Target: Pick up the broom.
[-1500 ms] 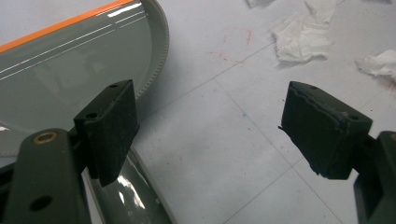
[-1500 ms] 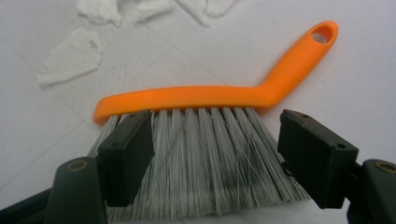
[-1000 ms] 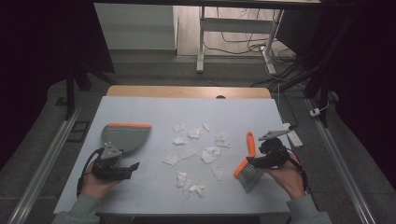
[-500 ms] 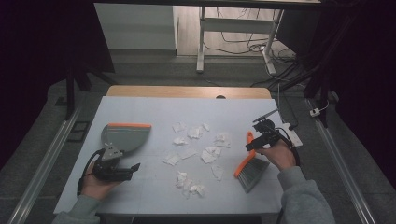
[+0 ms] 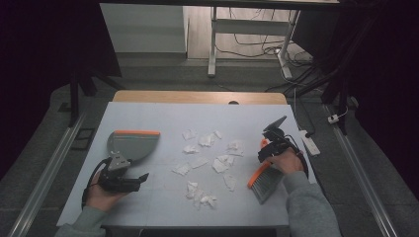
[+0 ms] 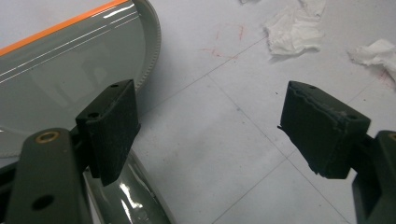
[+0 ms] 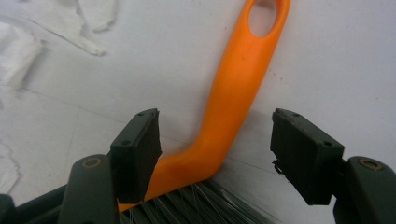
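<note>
Right gripper (image 7: 215, 154) lowered astride brush handle (image 7: 233, 98)

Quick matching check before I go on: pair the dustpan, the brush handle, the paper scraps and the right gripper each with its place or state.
1 dustpan
2 brush handle
3 paper scraps
4 right gripper

a strewn across mid-table
b jaws open, astride the handle
c orange, flat on the table
d grey, at the table's left by the left gripper

Pairs: 1-d, 2-c, 3-a, 4-b
</note>
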The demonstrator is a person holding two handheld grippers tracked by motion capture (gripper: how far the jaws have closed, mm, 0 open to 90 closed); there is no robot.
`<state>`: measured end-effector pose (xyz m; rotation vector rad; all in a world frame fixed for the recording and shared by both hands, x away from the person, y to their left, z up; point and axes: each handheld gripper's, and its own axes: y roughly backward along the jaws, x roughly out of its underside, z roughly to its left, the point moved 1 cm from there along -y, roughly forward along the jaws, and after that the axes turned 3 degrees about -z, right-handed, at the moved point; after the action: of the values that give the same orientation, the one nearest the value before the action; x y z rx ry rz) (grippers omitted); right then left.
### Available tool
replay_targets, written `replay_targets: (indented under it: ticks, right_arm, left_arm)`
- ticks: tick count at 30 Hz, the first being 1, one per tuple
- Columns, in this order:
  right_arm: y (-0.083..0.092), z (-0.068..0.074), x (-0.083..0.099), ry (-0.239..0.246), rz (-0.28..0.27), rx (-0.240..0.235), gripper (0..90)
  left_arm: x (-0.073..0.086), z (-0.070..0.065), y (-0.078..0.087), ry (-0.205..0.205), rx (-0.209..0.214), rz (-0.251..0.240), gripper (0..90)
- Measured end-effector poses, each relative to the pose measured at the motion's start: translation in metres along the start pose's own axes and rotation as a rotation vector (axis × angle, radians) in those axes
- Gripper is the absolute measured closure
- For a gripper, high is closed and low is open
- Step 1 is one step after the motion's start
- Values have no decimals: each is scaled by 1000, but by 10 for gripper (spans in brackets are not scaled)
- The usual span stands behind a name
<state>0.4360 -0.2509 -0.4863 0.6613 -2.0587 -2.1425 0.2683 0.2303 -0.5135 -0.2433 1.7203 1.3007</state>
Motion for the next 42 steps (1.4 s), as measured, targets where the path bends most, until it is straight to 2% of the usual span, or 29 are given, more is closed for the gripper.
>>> replay_targets:
  ticks: [3,4,10,12,14,18,22,24,27,33,35,37,39,40,41,42]
  right_arm:
    - [-3,-1,1,-8,9,4,347]
    - [-6,-3,2,-25,10,13,377]
    - [-11,-4,6,-64,22,1,399]
    - [-10,-2,6,-84,31,10,441]
    - [-10,0,5,-90,42,11,468]
    - [-11,5,3,-93,64,66,550]
    - [-11,5,3,-109,58,74,609]
    - [-10,5,5,-109,47,70,670]
    - [-10,3,7,-101,37,66,691]
    - [-9,0,8,-60,32,38,695]
    - [-7,-5,10,-60,41,-12,696]
    - [-6,-8,11,-56,45,-29,696]
    - [-1,-12,13,-54,32,-68,697]
    - [4,-16,15,-53,10,-103,697]
    - [4,-16,15,-53,10,-103,697]
    - [7,-18,17,-50,1,-123,698]
  left_arm:
    - [0,0,0,-2,-1,2,201]
    - [0,0,0,-4,-3,4,201]
    - [0,-1,-1,-7,-3,7,201]
    - [0,-1,-1,-8,-5,10,201]
    - [0,-1,-1,-10,-6,9,201]
    - [1,1,0,-7,-10,3,201]
    - [2,2,1,-9,-11,5,201]
    - [2,2,1,-8,-12,6,200]
    - [2,2,0,-8,-14,8,199]
    - [3,2,-1,-12,-16,15,199]
    - [3,2,-2,-14,-17,18,200]
    - [3,2,-2,-14,-20,19,200]
    - [3,3,-2,-13,-19,19,199]
    - [3,3,-2,-13,-21,19,199]
    - [3,3,-2,-13,-20,19,199]
    - [3,3,-2,-14,-20,18,199]
